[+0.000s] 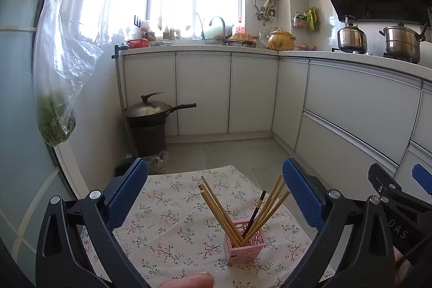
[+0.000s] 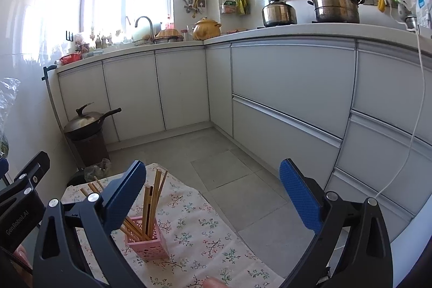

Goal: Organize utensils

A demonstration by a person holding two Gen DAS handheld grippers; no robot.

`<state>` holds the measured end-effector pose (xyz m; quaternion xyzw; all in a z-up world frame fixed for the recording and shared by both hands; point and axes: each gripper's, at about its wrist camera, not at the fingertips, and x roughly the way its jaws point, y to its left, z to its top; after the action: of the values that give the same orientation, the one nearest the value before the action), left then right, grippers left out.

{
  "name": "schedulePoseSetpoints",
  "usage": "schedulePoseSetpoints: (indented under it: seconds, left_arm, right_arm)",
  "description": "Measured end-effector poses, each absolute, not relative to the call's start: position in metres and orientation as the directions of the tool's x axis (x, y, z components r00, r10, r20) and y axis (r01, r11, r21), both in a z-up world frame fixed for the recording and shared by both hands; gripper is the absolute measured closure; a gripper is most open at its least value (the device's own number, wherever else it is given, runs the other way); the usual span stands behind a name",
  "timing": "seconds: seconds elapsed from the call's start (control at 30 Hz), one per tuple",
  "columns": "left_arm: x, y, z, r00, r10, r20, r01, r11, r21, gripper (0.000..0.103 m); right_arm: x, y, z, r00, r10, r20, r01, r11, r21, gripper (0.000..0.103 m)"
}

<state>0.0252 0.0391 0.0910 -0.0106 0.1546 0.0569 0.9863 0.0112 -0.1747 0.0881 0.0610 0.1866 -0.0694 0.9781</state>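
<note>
A pink slotted holder (image 1: 245, 242) stands upright on a floral cloth (image 1: 172, 220), with several wooden chopsticks (image 1: 216, 207) and one dark chopstick (image 1: 256, 209) leaning out of it. My left gripper (image 1: 214, 189) hovers above and behind the holder, open, nothing between its blue pads. In the right wrist view the same holder (image 2: 148, 243) and chopsticks (image 2: 152, 203) sit low at the left, partly behind the left finger. My right gripper (image 2: 212, 192) is open and empty, off to the right of the holder over the floor. The right gripper (image 1: 399, 196) shows at the left view's right edge.
White cabinets (image 1: 226, 93) run along the back and right wall. A lidded wok (image 1: 151, 112) sits on a dark bin in the corner. A plastic bag of greens (image 1: 58, 88) hangs on the left. Grey tile floor (image 2: 237, 180) lies beyond the cloth edge. Fingertips (image 1: 189, 281) show at the bottom.
</note>
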Motion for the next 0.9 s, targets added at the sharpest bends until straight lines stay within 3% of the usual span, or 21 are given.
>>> schedulePoseSetpoints:
  seconds: [0.9]
  left_arm:
    - [0.0336,0.0329,0.0818,0.938,0.112,-0.328,-0.114,0.993,0.012,0.007]
  right_arm:
    - [0.0155,-0.1832,0.0841,0.908,-0.119,-0.402,0.171,0.981,0.094,0.007]
